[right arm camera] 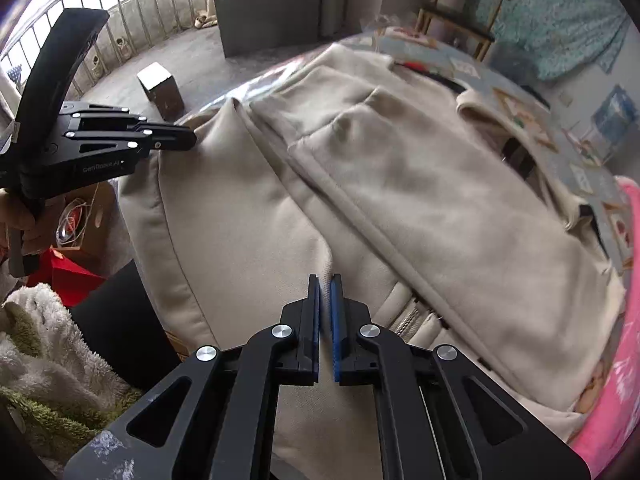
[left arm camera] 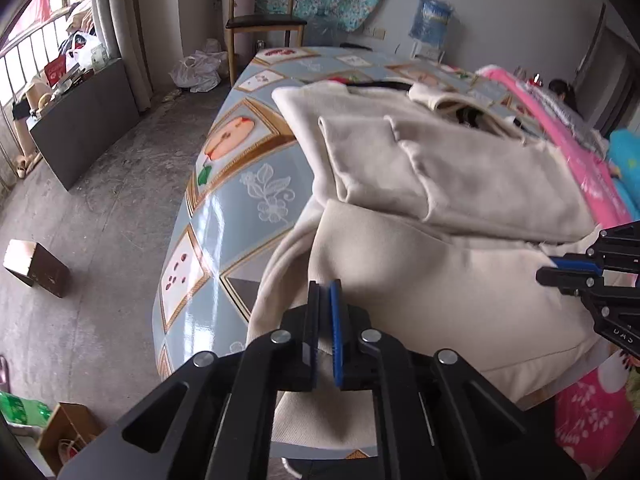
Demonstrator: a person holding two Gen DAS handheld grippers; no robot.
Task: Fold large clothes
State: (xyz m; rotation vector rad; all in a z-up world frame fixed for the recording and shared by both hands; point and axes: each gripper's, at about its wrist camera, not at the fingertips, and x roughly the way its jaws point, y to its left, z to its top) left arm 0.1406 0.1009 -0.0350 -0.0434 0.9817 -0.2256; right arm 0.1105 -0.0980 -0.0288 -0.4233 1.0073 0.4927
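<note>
Left wrist view: the large cream fleece garment point(left arm camera: 460, 208) is seen lying partly folded on the glossy blue patterned tablecloth point(left arm camera: 236, 208), its near edge hanging over the table's front. The left gripper point(left arm camera: 325, 292) is clenched on a fold of the fabric near that edge. The right gripper point(left arm camera: 550, 274) is seen at the far right, tips on the cloth.

Right wrist view: the right gripper point(right arm camera: 325, 286) is clamped on a raised ridge of the garment point(right arm camera: 420, 200). The left gripper point(right arm camera: 188, 138) is seen upper left, tips at the garment's corner, w/ jaws together. A pink quilt point(right arm camera: 616, 380) is seen on the right.
</note>
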